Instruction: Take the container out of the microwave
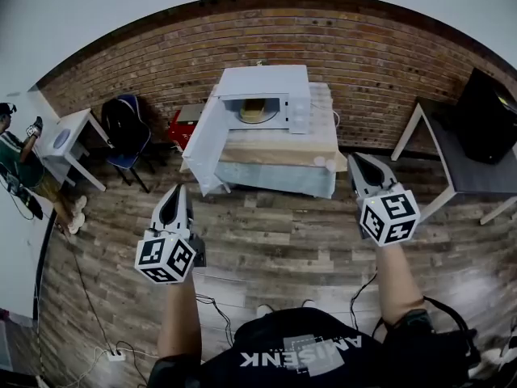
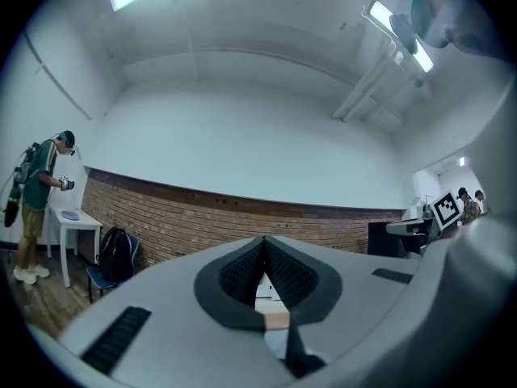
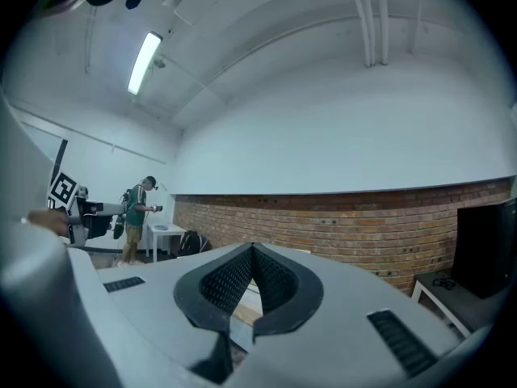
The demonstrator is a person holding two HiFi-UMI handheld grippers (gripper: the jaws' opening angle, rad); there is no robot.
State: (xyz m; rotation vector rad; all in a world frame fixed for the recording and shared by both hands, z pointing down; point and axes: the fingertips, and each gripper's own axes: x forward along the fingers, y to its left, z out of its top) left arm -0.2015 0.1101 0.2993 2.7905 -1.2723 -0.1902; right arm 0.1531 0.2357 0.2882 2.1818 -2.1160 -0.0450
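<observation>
A white microwave [image 1: 262,86] stands on a wood-topped bench [image 1: 283,148] against the brick wall, its door [image 1: 206,148] swung open to the left. Inside it sits a yellowish container [image 1: 253,113]. My left gripper [image 1: 176,192] is held level over the floor, well short of the bench and left of the door, jaws shut and empty. The right gripper [image 1: 356,160] hovers near the bench's right corner, also shut with nothing between its jaws. In the left gripper view the tips [image 2: 263,242] meet in front of the microwave; in the right gripper view the tips [image 3: 252,250] meet too.
A person [image 1: 16,164] stands at far left by a small white table [image 1: 69,140]. A blue chair with a black backpack [image 1: 128,128] and a red box [image 1: 179,128] sit left of the bench. At right is a white-legged table [image 1: 464,172] holding a black box [image 1: 487,115]. Cables [image 1: 214,309] lie on the floor.
</observation>
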